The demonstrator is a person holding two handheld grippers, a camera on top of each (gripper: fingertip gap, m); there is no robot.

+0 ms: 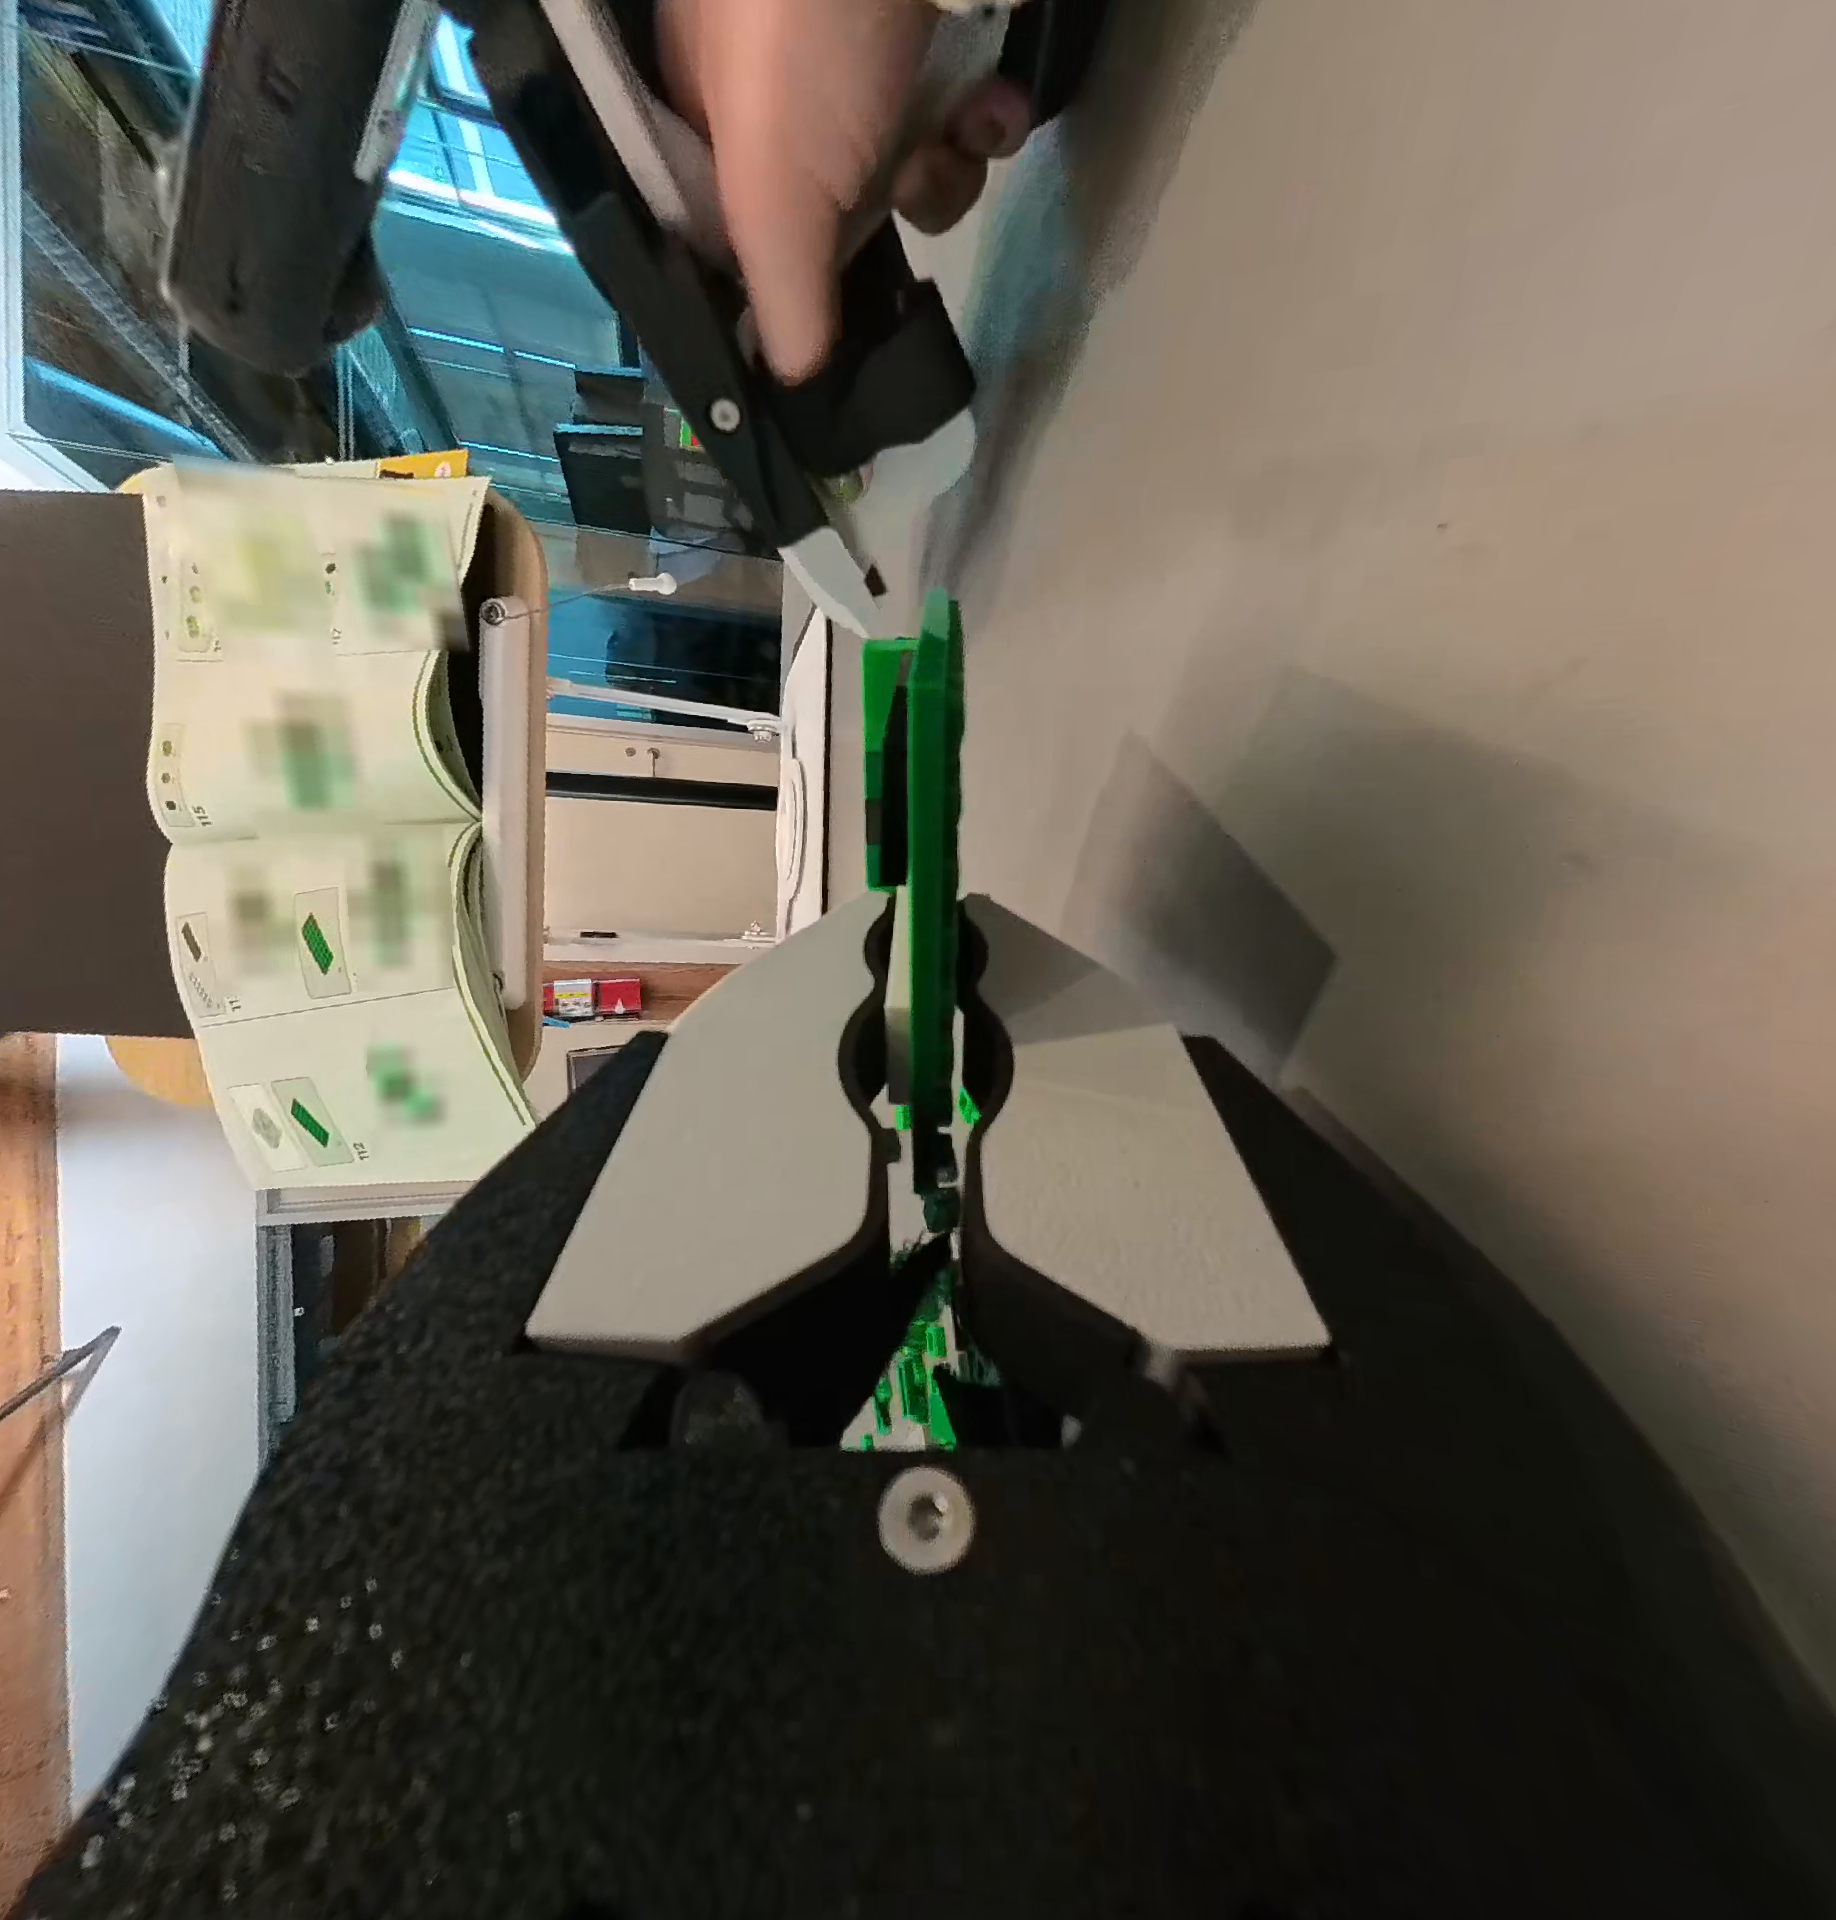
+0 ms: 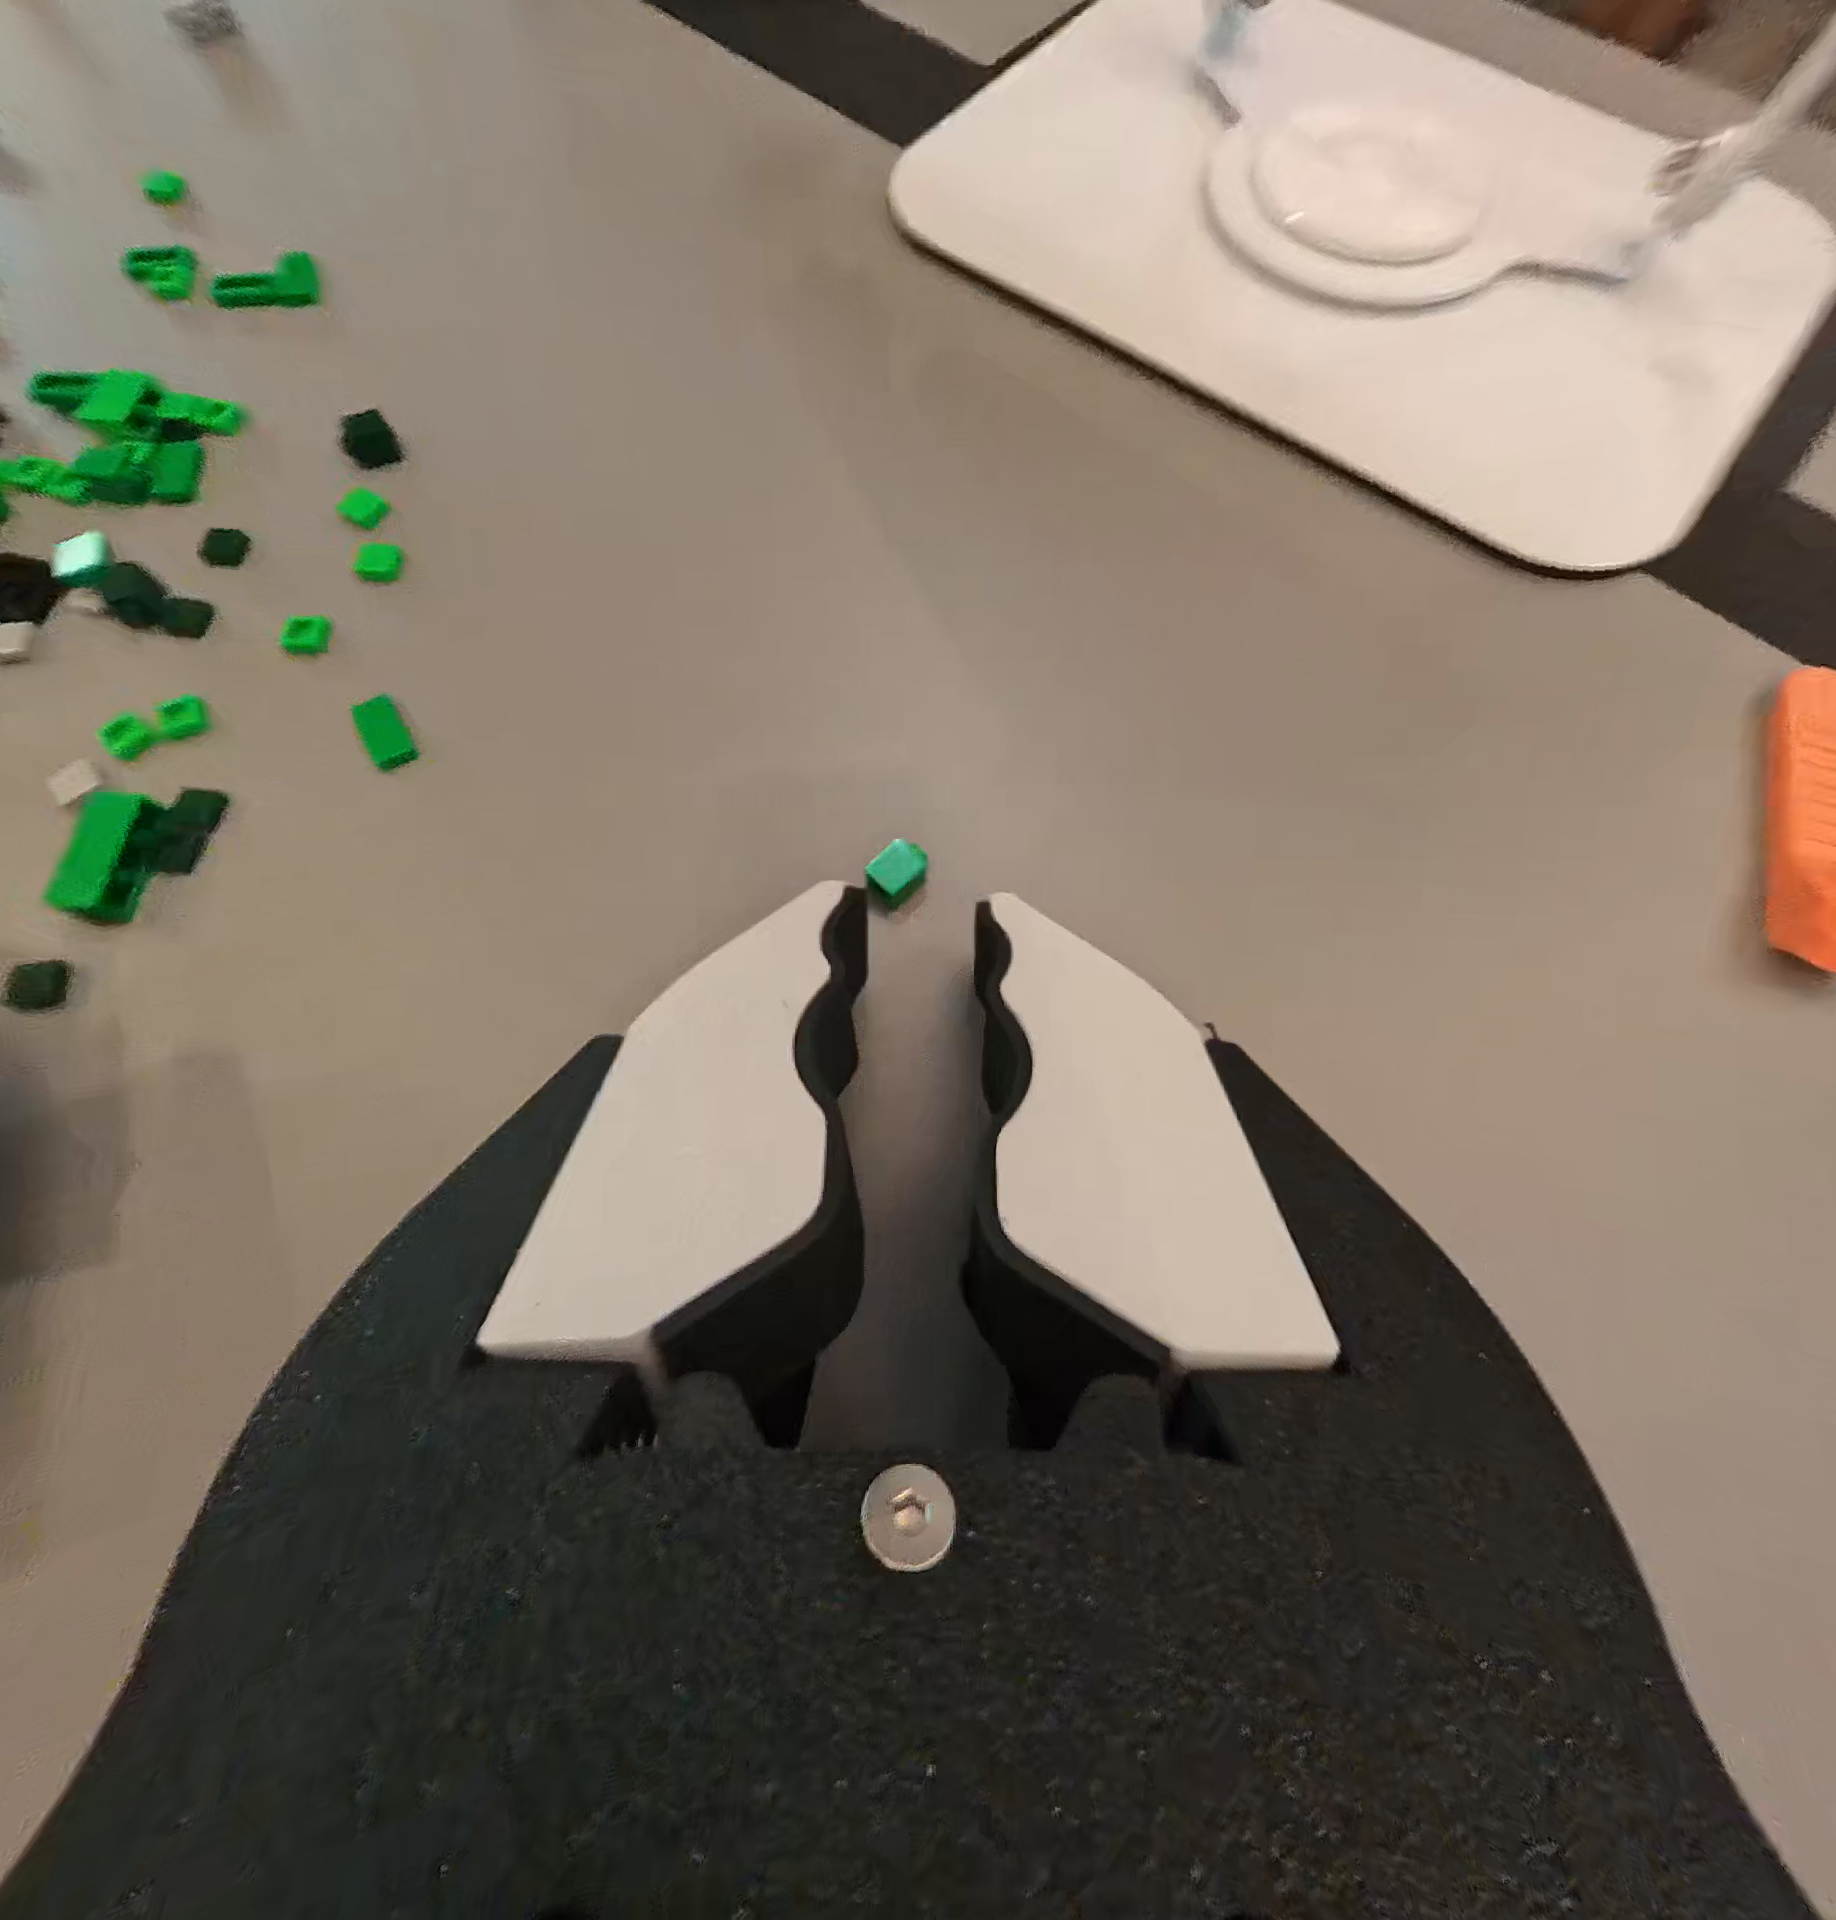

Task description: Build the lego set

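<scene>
At frame centre the left gripper (image 1: 919, 925) clamped the green plate assembly (image 1: 935, 769) edge-on, apparently steadying it, while the right gripper (image 2: 919, 914) hung parted just below a small green piece (image 2: 896, 873), probably to pick it.

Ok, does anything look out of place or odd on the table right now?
One small green piece lies alone on the grey table, just ahead of the open right gripper, well apart from the loose brick pile at the left. Nothing looks damaged; the scatter seems like ordinary building mess.
</scene>
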